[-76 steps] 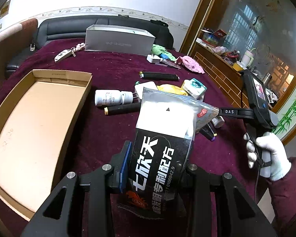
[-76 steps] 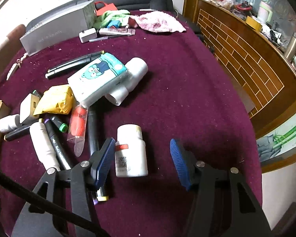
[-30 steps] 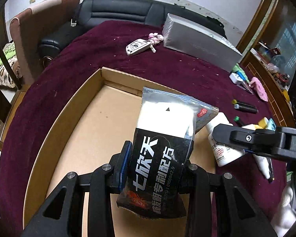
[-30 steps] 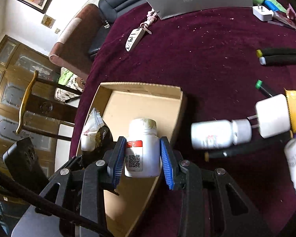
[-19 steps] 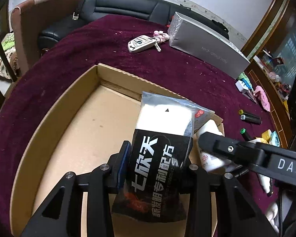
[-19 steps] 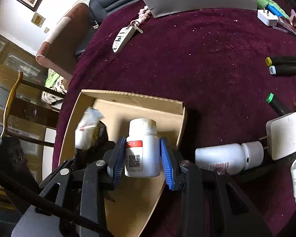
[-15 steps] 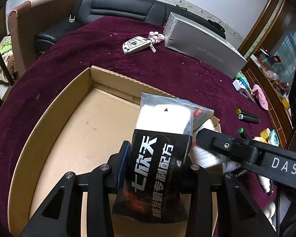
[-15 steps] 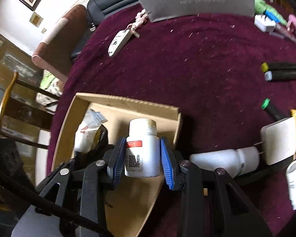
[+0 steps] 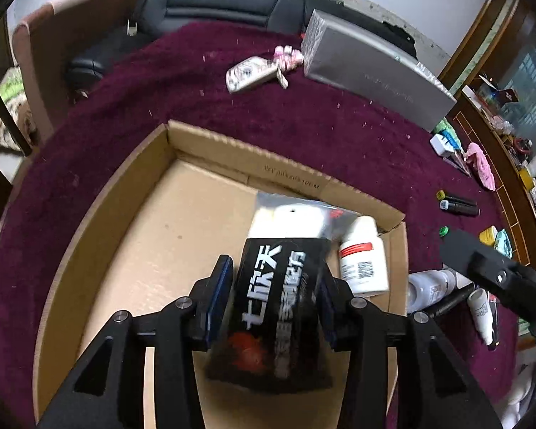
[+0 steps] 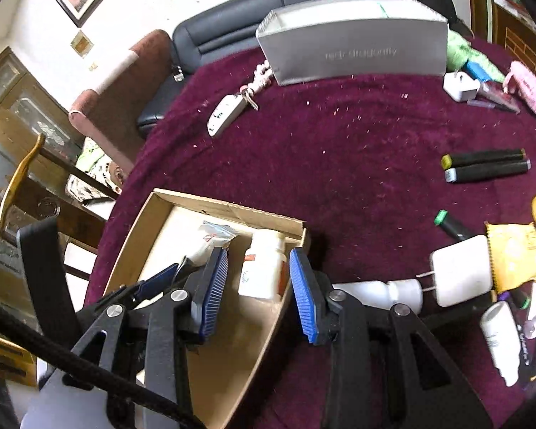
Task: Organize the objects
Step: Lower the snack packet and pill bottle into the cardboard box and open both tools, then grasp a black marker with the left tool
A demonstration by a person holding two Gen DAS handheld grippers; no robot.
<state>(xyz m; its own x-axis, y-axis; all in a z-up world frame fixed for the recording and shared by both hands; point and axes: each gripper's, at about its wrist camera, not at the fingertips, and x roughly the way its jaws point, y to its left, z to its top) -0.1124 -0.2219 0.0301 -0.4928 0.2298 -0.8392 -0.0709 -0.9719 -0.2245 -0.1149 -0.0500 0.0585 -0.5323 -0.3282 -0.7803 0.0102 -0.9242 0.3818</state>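
Observation:
A shallow cardboard box (image 9: 211, 143) lies on the maroon tablecloth; it also shows in the right wrist view (image 10: 228, 211). My left gripper (image 9: 273, 293) is shut on a black and silver foil pouch (image 9: 278, 286) and holds it over the box. A white pill bottle with a red label (image 9: 362, 261) lies in the box's far right corner, seen too in the right wrist view (image 10: 262, 268). My right gripper (image 10: 259, 287) is open above that bottle, jaws apart on either side of it, not touching.
A grey long box (image 10: 353, 46), a key fob (image 10: 228, 112), black markers (image 10: 486, 164), a white charger (image 10: 461, 275), a yellow packet (image 10: 514, 254) and more white bottles (image 10: 378, 293) lie on the cloth right of the cardboard box. A black sofa (image 9: 225, 3) stands behind.
My right gripper has opened and let go of the white pill bottle, which now lies in the box corner. My left gripper has lowered the pouch further into the box.

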